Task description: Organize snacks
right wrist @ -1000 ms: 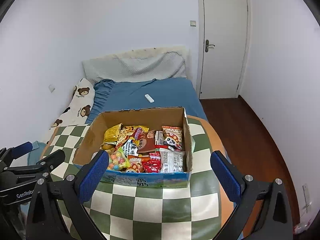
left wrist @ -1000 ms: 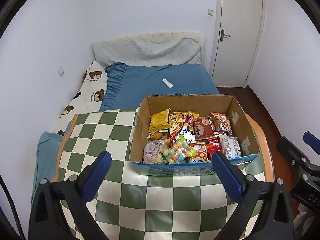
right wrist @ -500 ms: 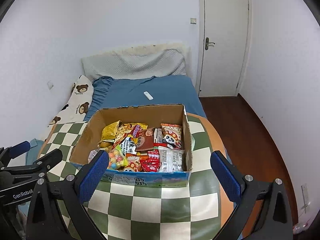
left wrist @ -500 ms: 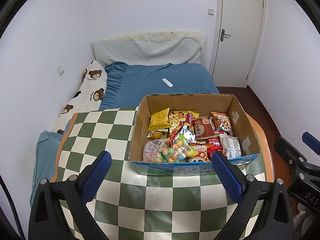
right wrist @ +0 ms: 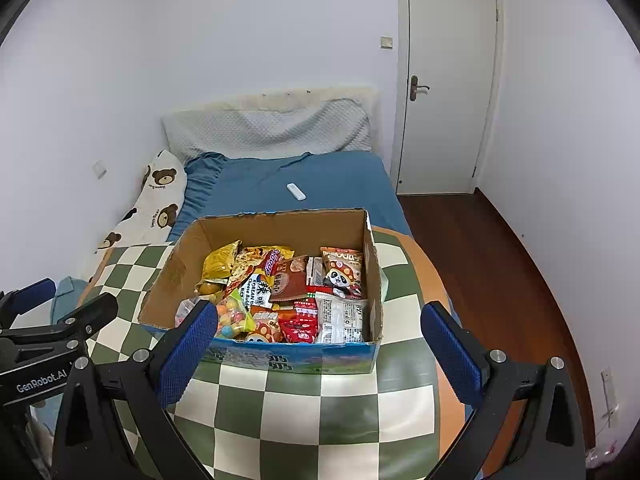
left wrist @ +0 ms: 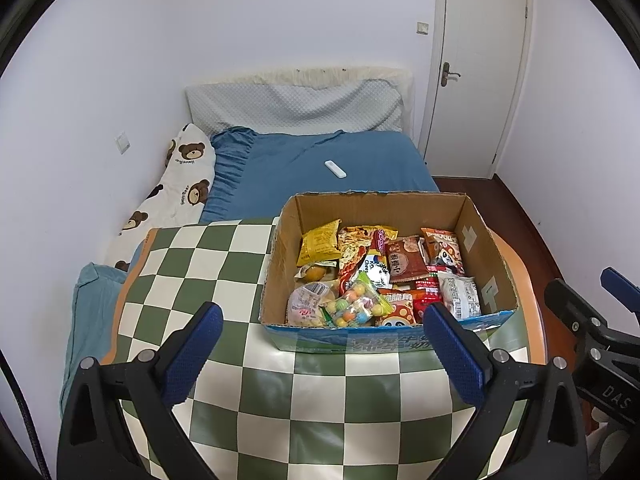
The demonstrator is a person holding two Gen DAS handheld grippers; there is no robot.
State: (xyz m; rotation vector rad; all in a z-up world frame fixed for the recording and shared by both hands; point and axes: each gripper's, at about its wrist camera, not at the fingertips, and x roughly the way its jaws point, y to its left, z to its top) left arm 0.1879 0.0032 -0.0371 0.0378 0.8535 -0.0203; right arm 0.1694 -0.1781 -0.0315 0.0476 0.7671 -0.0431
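Note:
A cardboard box (left wrist: 486, 240) full of several snack packets sits on the green-and-white checkered table (left wrist: 192, 268). It also shows in the right wrist view (right wrist: 280, 228). A bag of coloured candy balls (left wrist: 356, 306) lies at the box's near side, a yellow packet (left wrist: 320, 240) at its far left, a panda packet (right wrist: 342, 270) at its far right. My left gripper (left wrist: 324, 356) is open and empty, held above the table in front of the box. My right gripper (right wrist: 316, 356) is open and empty, in front of the box too.
The table (right wrist: 312, 420) has an orange rim. A bed with a blue sheet (left wrist: 320, 168) lies behind it, with a white remote (left wrist: 335, 169) and a bear-print pillow (left wrist: 176, 188). A closed white door (left wrist: 476, 80) and wooden floor (right wrist: 492, 264) are on the right.
Both views have shifted slightly; the box sits a little lower and nearer in the right wrist view. Both grippers stay open and empty.

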